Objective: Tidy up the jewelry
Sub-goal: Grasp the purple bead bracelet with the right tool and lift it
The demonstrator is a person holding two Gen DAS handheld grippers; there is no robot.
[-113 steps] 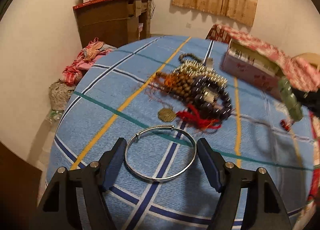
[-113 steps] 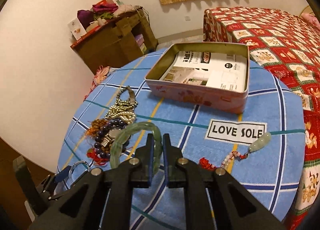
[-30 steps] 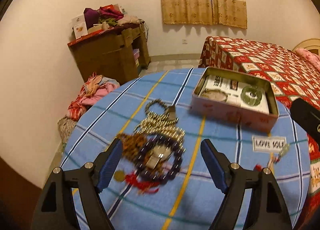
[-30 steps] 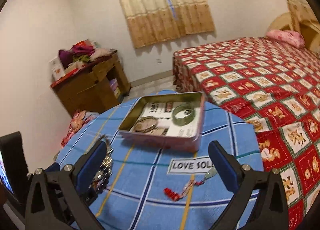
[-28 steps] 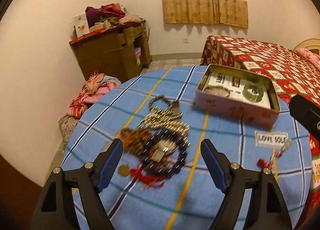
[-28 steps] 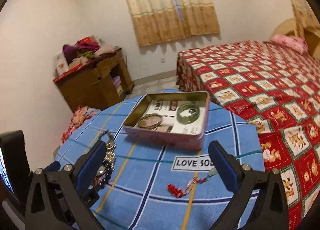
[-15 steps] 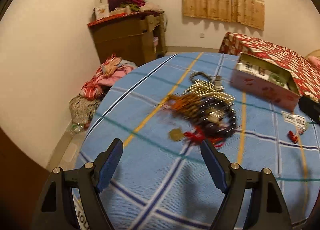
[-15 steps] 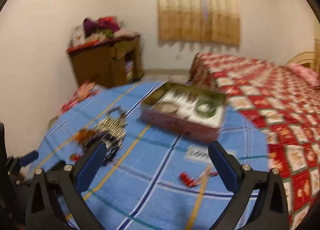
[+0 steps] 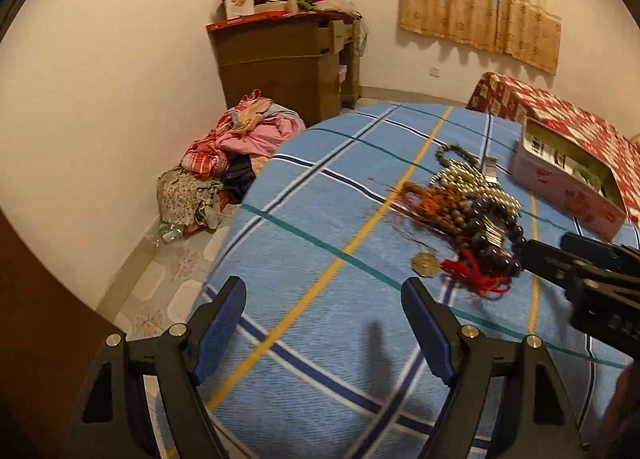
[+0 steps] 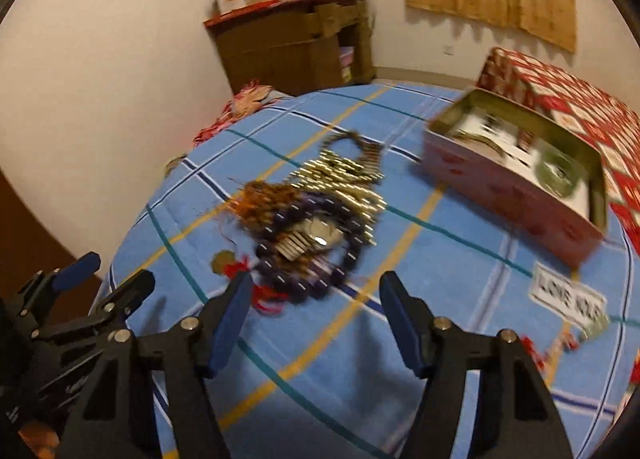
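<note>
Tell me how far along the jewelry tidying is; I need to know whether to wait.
Partly done. The pink tin already holds a green bangle and a silver bangle. Nothing is in hand: the left gripper and right gripper are both open and empty. Left to do: the tangled pile of bead bracelets and the red-corded pendant near the label, all on the blue cloth.

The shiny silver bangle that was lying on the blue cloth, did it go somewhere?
Yes. The thin silver bangle now lies inside the pink metal tin, beside the green jade bangle, no longer on the blue checked tablecloth.
</note>
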